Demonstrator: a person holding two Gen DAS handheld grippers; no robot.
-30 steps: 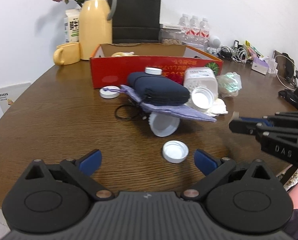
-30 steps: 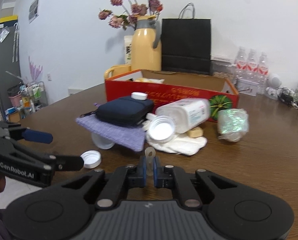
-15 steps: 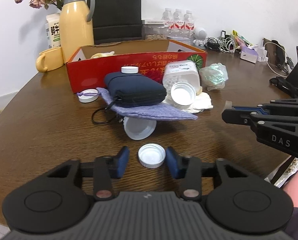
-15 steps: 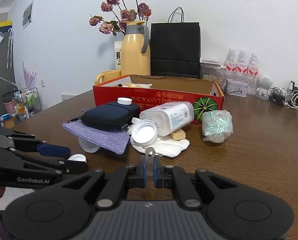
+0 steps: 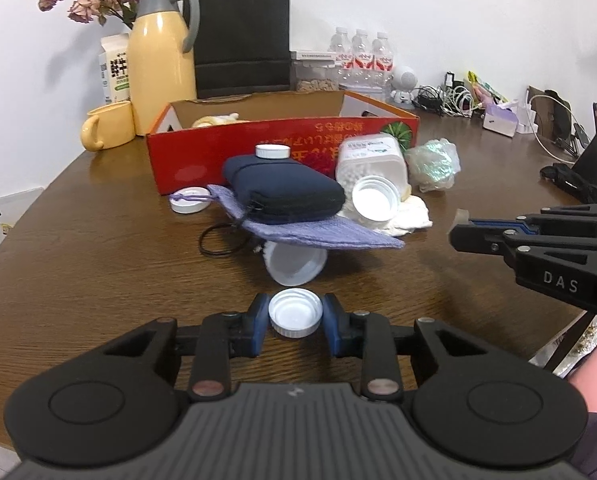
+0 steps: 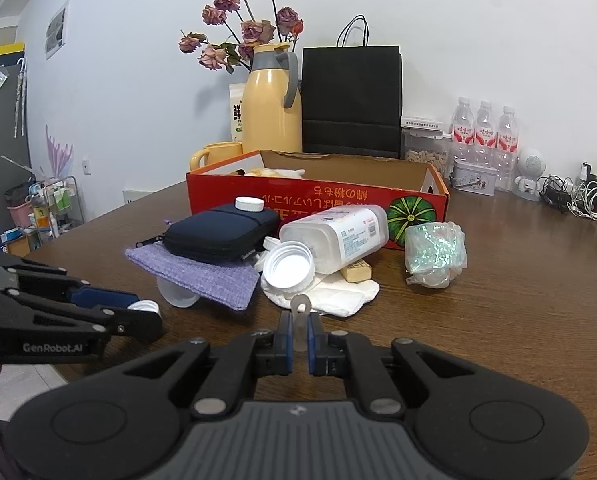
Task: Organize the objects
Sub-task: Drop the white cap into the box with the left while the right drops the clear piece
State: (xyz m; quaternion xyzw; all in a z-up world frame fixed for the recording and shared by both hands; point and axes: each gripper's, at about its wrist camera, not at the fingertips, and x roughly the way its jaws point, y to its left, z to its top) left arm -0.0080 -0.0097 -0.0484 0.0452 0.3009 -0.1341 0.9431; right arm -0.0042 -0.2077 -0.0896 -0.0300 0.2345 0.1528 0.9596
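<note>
We see the counter (image 5: 78, 264) filling the frame, with the red box (image 5: 282, 148) at upper centre. Below it the navy pouch (image 5: 282, 192) lies on a purple cloth (image 5: 326, 236), and a bottle (image 6: 338, 236) lies tipped beside them. At lower centre of the left view, our left gripper (image 5: 295, 314) is clamped on 1 white cap (image 5: 295, 312). Our right gripper (image 6: 298, 332) pinches a small translucent tab (image 6: 300, 312) at lower centre of its view.

Both wrist cameras are looking forward, low and close, along their own fingers across the wooden table (image 5: 78, 280). Each is catching the red cardboard box (image 5: 282, 152) (image 6: 318, 196) and the opposite gripper (left one (image 6: 146, 312), right one (image 5: 458, 224)).
</note>
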